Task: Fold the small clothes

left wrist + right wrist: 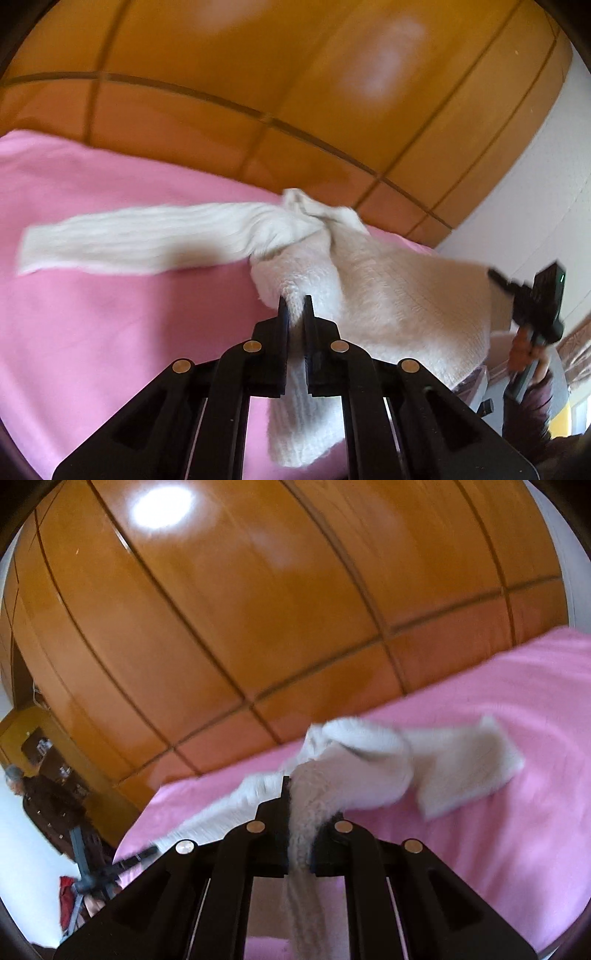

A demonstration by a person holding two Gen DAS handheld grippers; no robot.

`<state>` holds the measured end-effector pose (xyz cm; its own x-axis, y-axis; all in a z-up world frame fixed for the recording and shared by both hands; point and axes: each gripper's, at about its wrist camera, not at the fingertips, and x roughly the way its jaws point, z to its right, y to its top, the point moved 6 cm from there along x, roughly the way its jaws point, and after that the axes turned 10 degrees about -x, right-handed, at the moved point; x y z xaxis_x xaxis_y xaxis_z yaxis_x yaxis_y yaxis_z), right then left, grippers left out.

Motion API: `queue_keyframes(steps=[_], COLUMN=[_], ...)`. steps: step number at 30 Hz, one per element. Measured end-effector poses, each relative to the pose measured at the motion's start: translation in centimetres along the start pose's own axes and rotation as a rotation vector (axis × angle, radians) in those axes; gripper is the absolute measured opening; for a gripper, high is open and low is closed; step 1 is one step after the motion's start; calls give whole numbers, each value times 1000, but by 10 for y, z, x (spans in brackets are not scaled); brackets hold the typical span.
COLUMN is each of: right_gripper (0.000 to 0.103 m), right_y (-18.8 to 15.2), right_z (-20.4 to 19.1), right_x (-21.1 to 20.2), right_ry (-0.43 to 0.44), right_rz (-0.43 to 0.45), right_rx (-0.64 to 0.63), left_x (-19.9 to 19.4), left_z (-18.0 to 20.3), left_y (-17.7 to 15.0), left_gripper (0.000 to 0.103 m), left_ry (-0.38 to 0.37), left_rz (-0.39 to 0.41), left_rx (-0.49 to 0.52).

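Observation:
A small white knit sweater (388, 295) is lifted partly off the pink blanket (92, 314). One sleeve (129, 240) trails flat to the left on the blanket. My left gripper (295, 306) is shut on a fold of the sweater, and fabric hangs down between its fingers. My right gripper (301, 797) is shut on another part of the sweater (369, 760), with a strip of knit running down through its jaws. In the left wrist view the right gripper (496, 277) shows at the sweater's right edge. The left gripper (149, 850) shows low on the left in the right wrist view.
Glossy wooden wardrobe doors (258, 92) stand right behind the bed. A white wall (554, 184) lies to the right. A person in a dark coat (48, 805) stands at the far left of the right wrist view, beyond the blanket's edge (140, 812).

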<state>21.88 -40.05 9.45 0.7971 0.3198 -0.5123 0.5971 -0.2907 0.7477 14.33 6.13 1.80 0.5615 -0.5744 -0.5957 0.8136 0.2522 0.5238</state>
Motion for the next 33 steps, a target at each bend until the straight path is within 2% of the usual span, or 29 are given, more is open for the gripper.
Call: queue_keyframes(steps=[3, 4, 5, 7, 9, 11, 14, 16, 17, 18, 19, 21, 23, 25, 29, 33], right_gripper=[6, 6, 6, 6, 6, 6, 7, 14, 34, 58, 61, 61, 67, 68, 68, 70], right_y=[-56, -87, -102, -153, -187, -204, -201, -188, -179, -170, -165, -156, -151, -152, -164, -178], right_z=[3, 7, 9, 22, 29, 35, 38, 31, 27, 23, 20, 9, -3, -25, -63, -95], right_x=[11, 17, 19, 27, 29, 28, 28, 28, 25, 23, 21, 27, 37, 55, 96, 125], right_ry=[0, -13, -25, -72, -105, -148, -216, -230, -257, -279, -292, -270, -243, -188, -103, -62], right_rz=[-112, -179, -209, -312, -379, -412, -422, -413, -390, -363, -339, -302, -294, -300, -354, -395], right_rx=[46, 67, 73, 126, 157, 144, 100, 50, 25, 5, -6, -32, -44, -65, -107, -189], left_x=[-24, -25, -25, -16, -4, 3, 9, 7, 5, -3, -4, -14, -21, -25, -30, -21], left_z=[-34, -46, -56, -71, -82, -84, -79, -82, -84, -94, -99, -117, -142, -168, -209, -238], left_y=[-27, -37, -49, -78, -102, -107, -105, -92, -82, -70, -62, -48, -28, -6, 33, 67], left_gripper=[5, 5, 5, 4, 3, 3, 6, 27, 51, 60, 65, 65, 65, 65, 65, 73], left_ry=[62, 73, 86, 134, 152, 160, 119, 127, 136, 169, 193, 233, 319, 371, 411, 422], left_rz=[-33, -51, -76, -133, -170, -165, -166, -126, -95, -39, 1, 44, 95, 148, 216, 229], left_rx=[-40, -69, -96, -117, -163, -178, -199, -212, -227, -258, -281, -327, -375, -436, -558, -579])
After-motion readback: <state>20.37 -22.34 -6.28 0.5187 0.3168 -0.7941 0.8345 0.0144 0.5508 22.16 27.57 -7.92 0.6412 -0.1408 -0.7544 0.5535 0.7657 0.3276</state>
